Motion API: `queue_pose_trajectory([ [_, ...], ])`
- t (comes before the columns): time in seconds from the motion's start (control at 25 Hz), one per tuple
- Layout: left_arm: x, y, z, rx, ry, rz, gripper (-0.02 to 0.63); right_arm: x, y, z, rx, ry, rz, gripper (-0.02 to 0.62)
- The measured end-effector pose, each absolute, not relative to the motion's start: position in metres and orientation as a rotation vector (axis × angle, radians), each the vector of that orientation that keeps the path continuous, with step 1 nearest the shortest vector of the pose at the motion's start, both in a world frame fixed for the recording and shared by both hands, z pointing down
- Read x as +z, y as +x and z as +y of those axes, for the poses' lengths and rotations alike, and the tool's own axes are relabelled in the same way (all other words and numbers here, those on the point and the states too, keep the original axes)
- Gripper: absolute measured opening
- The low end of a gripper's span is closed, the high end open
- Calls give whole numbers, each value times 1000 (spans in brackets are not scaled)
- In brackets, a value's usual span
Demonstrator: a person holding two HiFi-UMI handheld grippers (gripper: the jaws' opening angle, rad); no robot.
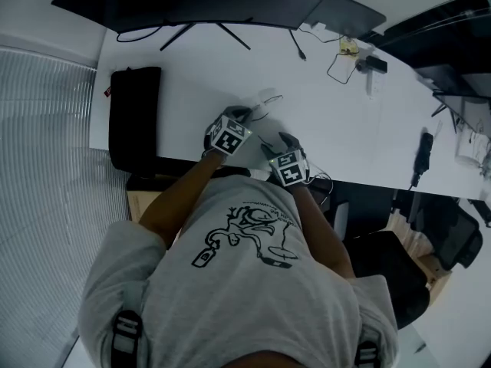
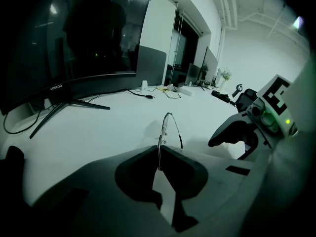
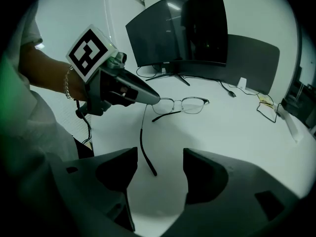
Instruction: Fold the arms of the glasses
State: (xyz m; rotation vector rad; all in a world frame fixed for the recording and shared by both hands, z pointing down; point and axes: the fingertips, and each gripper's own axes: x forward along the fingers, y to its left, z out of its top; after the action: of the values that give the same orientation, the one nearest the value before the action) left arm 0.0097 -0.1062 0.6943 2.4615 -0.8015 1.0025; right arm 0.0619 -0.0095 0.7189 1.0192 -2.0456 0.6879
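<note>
Glasses (image 3: pixel 183 104) of thin wire are pinched at one end of the front, by the hinge, in the left gripper (image 2: pixel 158 158). Its jaws are closed tight on the metal, so the lenses stand upright. I cannot tell whether the frame rests on the desk (image 1: pixel 330 129) or hangs just above it. The right gripper (image 3: pixel 160 154) has its jaws spread wide with nothing gripped. The free arm (image 3: pixel 142 142) of the glasses juts out from the held hinge and its dark tip reaches into the gap between them, touching neither pad. The second arm appears to lie across behind the lenses, probably already folded. All this sits close to the desk's front edge, toward its left half, with the monitor (image 3: pixel 182 28) standing along the back edge. The frame looks very light, springy and easy to bend, and the smooth wire would likely slip under a loose grip. The safest hold for the right jaws is probably the thicker dark tip. From there a gentle sideways push about the hinge should swing the arm in, with the lenses left untouched.
</note>
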Motion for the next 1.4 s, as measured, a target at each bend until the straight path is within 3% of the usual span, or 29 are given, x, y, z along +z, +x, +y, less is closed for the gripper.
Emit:
queue_pose_trajectory([
  [1.4,696,15,-92,983,2463,-673,32,728,115,-58,717,1173,-1931,298],
])
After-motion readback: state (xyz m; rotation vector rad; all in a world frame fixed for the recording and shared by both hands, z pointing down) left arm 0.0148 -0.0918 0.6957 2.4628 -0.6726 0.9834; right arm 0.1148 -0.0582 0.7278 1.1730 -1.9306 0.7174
